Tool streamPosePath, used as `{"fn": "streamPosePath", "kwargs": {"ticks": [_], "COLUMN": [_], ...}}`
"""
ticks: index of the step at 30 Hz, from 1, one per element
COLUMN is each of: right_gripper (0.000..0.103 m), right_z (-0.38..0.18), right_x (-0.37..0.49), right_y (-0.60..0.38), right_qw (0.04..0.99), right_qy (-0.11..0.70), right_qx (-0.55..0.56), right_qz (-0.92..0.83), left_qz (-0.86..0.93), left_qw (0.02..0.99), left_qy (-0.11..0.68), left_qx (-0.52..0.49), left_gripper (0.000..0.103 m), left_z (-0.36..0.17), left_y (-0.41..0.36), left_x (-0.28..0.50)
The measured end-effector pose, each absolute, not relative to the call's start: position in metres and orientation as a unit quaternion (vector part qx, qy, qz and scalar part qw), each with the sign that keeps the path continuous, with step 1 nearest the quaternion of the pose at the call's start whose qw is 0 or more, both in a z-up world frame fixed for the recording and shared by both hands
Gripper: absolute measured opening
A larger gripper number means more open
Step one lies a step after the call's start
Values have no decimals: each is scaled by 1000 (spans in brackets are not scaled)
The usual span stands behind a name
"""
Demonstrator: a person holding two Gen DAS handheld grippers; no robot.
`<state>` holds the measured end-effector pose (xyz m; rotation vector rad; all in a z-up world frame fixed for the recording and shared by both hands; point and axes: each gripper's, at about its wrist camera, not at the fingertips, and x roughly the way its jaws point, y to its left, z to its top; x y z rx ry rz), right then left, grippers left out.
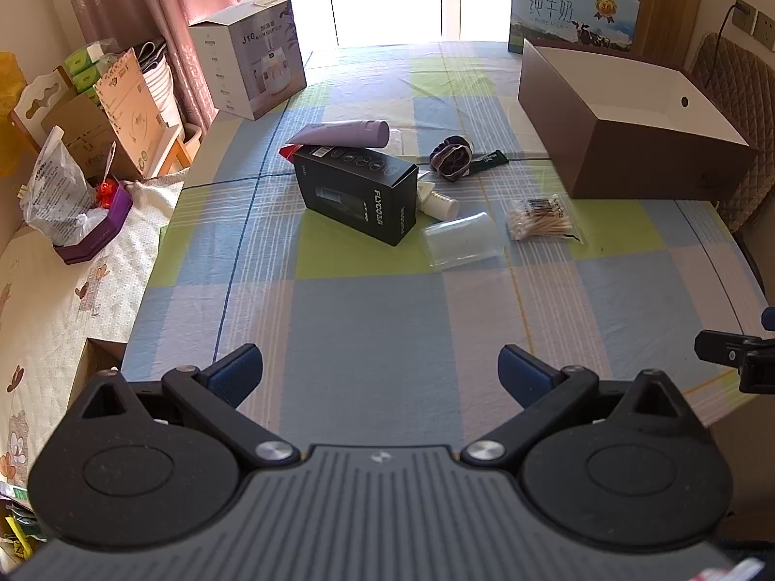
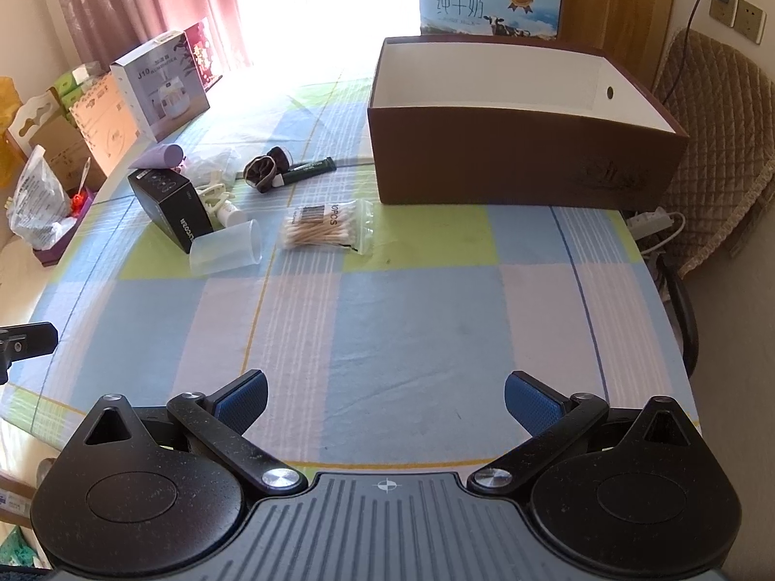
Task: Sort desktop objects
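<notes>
**Two open grippers above a checked tablecloth, nothing held**

Two grippers hang over the near part of the table. The left gripper (image 1: 380, 370) has its blue-padded fingers spread wide and holds nothing; the right gripper (image 2: 385, 399) is also wide open and empty.

Ahead of the left gripper's fingers, going from left to right, a lilac plastic tube (image 1: 346, 134) leans on the far edge of a black cardboard box with white lettering (image 1: 361, 193). Just right of this box a small white bottle (image 1: 438, 203) lies touching it, and nearer to the fingers lies a clear plastic cup on its side (image 1: 460, 240). Farther back is a dark brown fabric scrunchie (image 1: 451, 157) beside a dark green flat packet (image 1: 490, 160). Right of the cup lies a clear bag of wooden cotton swabs (image 1: 541, 220). Far ahead and to the right stands a large open brown cardboard box with white inside (image 1: 644, 155), empty. All rest on the checked blue, green and pink tablecloth (image 1: 368, 319).
</notes>
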<state>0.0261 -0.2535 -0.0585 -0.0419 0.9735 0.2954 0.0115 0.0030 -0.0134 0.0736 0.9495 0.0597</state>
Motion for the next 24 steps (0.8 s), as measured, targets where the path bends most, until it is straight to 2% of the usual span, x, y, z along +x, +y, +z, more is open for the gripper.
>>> {"fn": "streamPosePath", "kwargs": {"ticks": [24], "right_gripper": [101], "right_z": [-59], "right_x": [48], "right_y": [-253], "right_qw": [870], "right_qy": [469], "right_qx": [-28], "right_qz": [151], "left_qz": [23], "left_qw": [885], "left_qy": [463], "left_qx": [40], "left_gripper": [102], "left_z": [-13], "left_y": [-6], "left_x": [30]}}
